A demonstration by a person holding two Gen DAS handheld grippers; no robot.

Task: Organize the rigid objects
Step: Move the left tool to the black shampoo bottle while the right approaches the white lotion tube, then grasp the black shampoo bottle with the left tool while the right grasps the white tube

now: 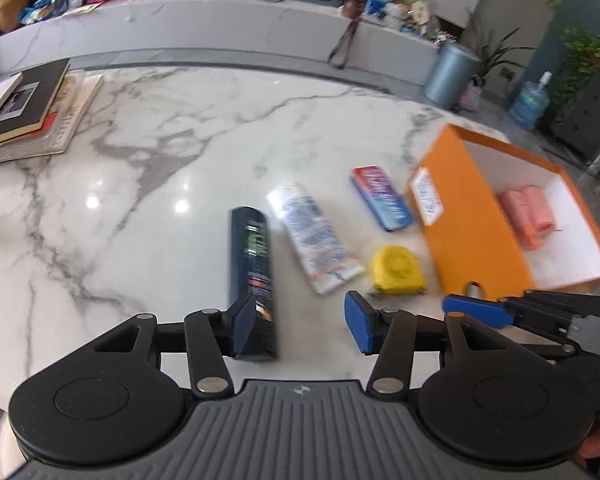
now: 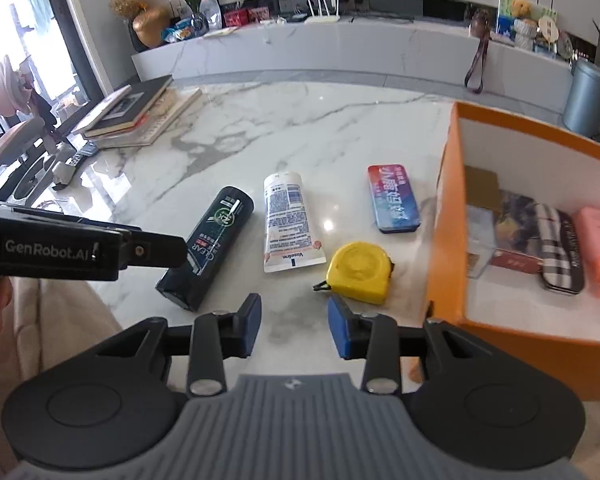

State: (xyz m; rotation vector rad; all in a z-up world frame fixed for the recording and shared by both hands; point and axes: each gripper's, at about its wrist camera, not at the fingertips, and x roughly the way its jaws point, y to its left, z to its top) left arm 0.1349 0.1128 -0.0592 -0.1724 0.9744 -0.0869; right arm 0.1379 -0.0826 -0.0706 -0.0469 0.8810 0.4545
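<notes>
Right wrist view: right gripper (image 2: 294, 326) has its jaws apart, nothing inside, tape (image 2: 358, 273) just ahead. Left gripper (image 1: 300, 328) is apart too, touching the bottle (image 1: 254, 276). Round bottle might roll; box (image 2: 444, 240) wall could bump.

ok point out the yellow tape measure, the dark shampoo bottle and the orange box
yellow tape measure (image 2: 358, 272): right wrist view, top face
dark shampoo bottle (image 2: 210, 248): right wrist view, label
orange box (image 2: 446, 216): right wrist view, left outer wall
</notes>
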